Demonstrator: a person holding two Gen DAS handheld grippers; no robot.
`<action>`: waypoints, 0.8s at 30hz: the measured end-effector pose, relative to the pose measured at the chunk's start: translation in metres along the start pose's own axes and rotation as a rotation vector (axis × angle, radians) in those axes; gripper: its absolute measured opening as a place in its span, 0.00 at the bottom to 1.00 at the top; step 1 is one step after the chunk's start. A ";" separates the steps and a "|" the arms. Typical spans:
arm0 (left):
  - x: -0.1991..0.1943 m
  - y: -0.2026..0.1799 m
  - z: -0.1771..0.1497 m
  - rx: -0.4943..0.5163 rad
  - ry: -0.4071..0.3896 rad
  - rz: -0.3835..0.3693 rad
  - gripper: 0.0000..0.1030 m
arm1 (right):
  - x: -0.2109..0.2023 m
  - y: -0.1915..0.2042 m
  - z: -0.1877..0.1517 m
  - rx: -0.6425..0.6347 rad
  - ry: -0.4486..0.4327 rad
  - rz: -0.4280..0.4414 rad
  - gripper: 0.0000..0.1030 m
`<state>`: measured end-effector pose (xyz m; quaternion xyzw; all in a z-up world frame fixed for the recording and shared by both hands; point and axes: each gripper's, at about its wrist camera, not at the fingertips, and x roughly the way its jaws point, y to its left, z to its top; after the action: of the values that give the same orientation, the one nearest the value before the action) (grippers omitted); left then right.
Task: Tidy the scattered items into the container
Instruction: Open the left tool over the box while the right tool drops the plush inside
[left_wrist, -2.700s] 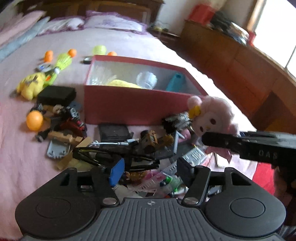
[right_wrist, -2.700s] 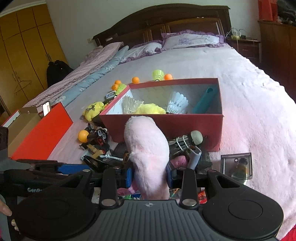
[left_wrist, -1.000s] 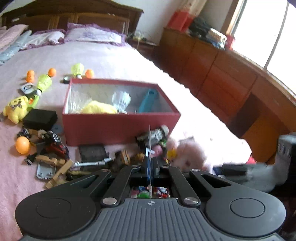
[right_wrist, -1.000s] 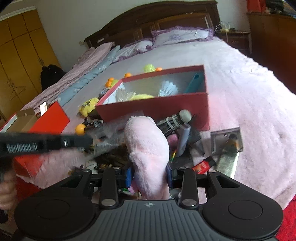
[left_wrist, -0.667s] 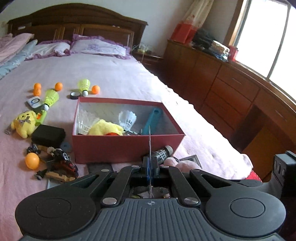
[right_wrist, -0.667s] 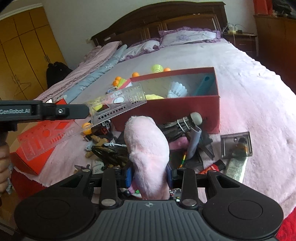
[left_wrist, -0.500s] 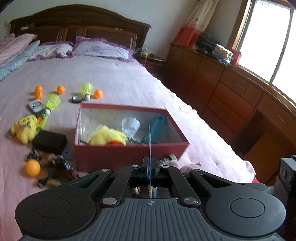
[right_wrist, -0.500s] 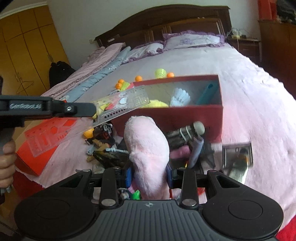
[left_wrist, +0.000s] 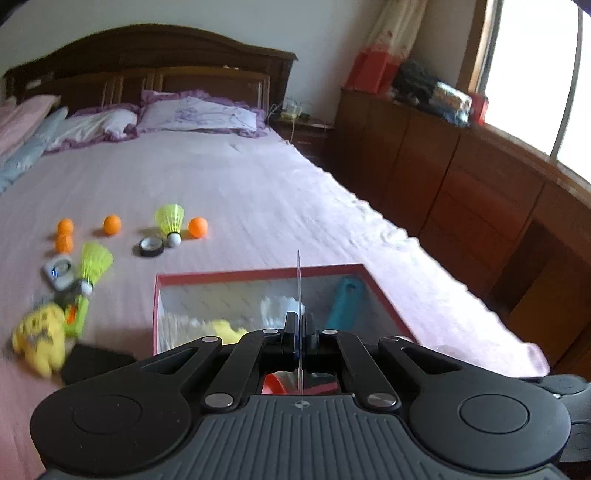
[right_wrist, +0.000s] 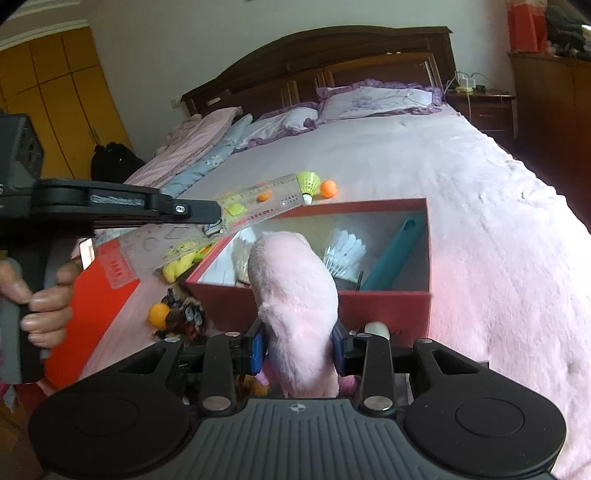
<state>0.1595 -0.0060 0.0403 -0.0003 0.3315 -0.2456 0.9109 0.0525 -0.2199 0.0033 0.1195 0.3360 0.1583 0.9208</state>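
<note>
My left gripper (left_wrist: 298, 325) is shut on a clear plastic stencil ruler (left_wrist: 298, 280), seen edge-on, held above the near wall of the red box (left_wrist: 258, 275). In the right wrist view the same ruler (right_wrist: 258, 206) sticks out of the left gripper (right_wrist: 216, 218) at the box's left corner. My right gripper (right_wrist: 297, 350) is shut on a pink plush toy (right_wrist: 295, 295), held in front of the red box (right_wrist: 388, 299). The box holds white shuttlecocks (right_wrist: 345, 254), a teal handle (right_wrist: 395, 254) and a yellow toy (left_wrist: 225, 328).
Orange balls (left_wrist: 197, 226), yellow shuttlecocks (left_wrist: 170, 218), a tape roll (left_wrist: 151, 246), a yellow plush (left_wrist: 37, 332) and a black case (left_wrist: 96, 363) lie on the bed left of the box. A red lid (right_wrist: 92, 295) sits at the bed's left edge. Wooden cabinets (left_wrist: 461, 177) stand to the right.
My left gripper closed on the ruler, lifted it from the pile and carried it up over the box. My right gripper moved closer to the box with the pink plush.
</note>
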 end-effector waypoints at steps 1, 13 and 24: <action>0.009 0.000 0.004 0.014 0.008 0.000 0.03 | 0.003 -0.003 0.005 0.009 0.000 0.000 0.36; 0.047 0.004 0.017 0.032 0.013 0.087 0.49 | 0.055 -0.028 0.059 0.047 -0.008 -0.048 0.38; -0.004 -0.006 -0.038 0.090 -0.003 0.188 0.88 | 0.051 -0.037 0.053 0.094 -0.022 -0.063 0.54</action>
<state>0.1311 -0.0028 0.0142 0.0714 0.3172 -0.1739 0.9295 0.1320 -0.2416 0.0012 0.1537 0.3367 0.1121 0.9222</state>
